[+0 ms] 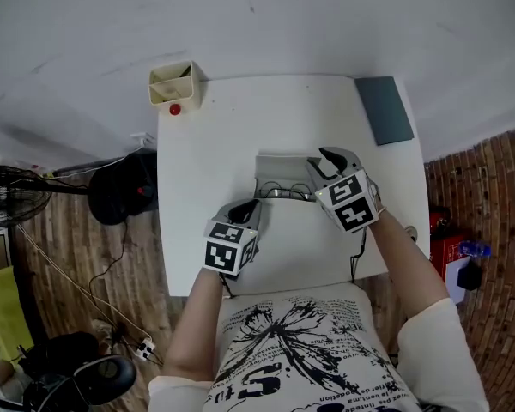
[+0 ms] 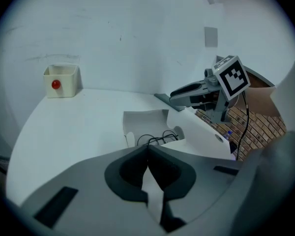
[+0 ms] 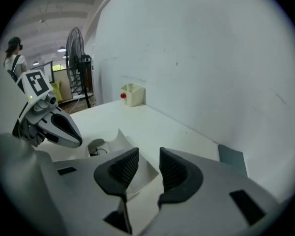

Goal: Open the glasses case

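Glasses case (image 1: 279, 172), mid-bench (image 1: 215, 127), lies open with glasses (image 1: 283, 193) showing; left tool (image 1: 245, 209) pressed together at its near edge, right tool (image 1: 325, 158) slightly spread, empty; opening apparently complete, so next comes only careful withdrawal.

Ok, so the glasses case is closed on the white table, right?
Not quite: the glasses case is open, not closed. The head view shows it spread open with glasses lying inside. It does sit on the white table.
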`<state>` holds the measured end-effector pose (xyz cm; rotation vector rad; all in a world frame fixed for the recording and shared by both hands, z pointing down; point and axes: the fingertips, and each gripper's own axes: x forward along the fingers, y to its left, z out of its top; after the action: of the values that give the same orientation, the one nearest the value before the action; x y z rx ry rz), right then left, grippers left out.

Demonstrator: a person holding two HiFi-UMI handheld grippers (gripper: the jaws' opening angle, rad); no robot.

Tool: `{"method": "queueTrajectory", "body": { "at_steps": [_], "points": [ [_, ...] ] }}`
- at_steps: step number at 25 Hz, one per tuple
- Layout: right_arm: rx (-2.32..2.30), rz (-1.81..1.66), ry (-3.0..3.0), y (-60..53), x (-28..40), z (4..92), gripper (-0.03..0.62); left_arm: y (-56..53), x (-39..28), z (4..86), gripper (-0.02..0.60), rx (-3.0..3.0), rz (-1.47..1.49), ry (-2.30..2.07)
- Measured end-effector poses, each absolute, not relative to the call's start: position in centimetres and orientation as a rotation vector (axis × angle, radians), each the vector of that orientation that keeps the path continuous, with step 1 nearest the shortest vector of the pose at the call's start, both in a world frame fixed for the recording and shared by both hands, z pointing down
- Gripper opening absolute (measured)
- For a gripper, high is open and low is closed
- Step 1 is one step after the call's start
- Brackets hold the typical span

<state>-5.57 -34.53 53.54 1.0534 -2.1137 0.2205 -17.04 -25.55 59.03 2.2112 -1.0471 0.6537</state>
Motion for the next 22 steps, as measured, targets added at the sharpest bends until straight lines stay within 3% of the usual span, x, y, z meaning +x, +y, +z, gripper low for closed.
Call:
{"method": "queueTrajectory", "body": {
  "at_steps": [7,22],
  "points": [
    [1.212,0.207,-2.220,-32.1,-5.0,48.4,0.022,-26.6,-18.2,51.6,0.014,2.351,0.465,-1.151],
    [1.423,0.057,-2.538,-26.4,-3.8,36.9,0.014,-24.3,-18.8,34.7,0.014,2.761,0.234,-1.326]
  ]
}}
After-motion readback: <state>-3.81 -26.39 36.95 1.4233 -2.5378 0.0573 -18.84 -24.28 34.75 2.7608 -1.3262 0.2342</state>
